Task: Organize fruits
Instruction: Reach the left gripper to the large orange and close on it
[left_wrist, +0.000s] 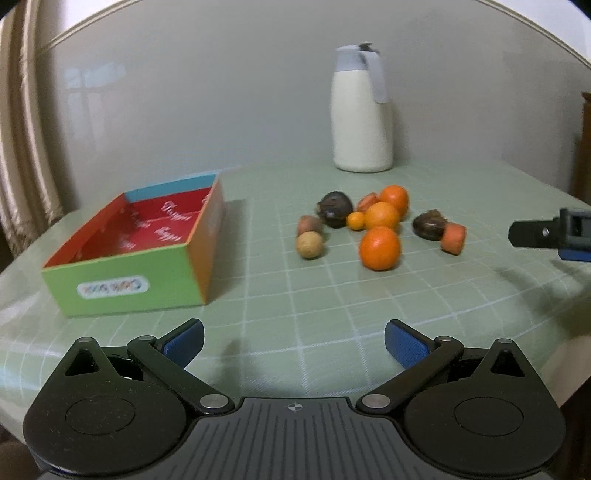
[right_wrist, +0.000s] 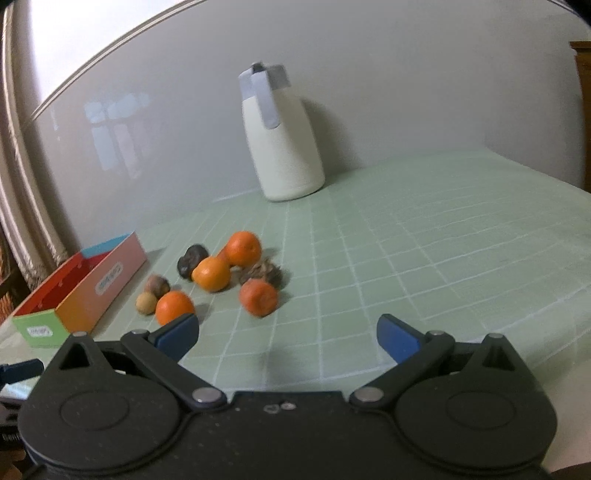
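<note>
Currently noted: left tongs (left_wrist: 294, 341) and right tongs (right_wrist: 287, 338) spread wide, empty. Oranges (left_wrist: 380, 248) loose on surface (left_wrist: 332, 314), right of empty box (left_wrist: 122, 273). Judged light, firm, prone to roll; best gripped across the widest part.
</note>
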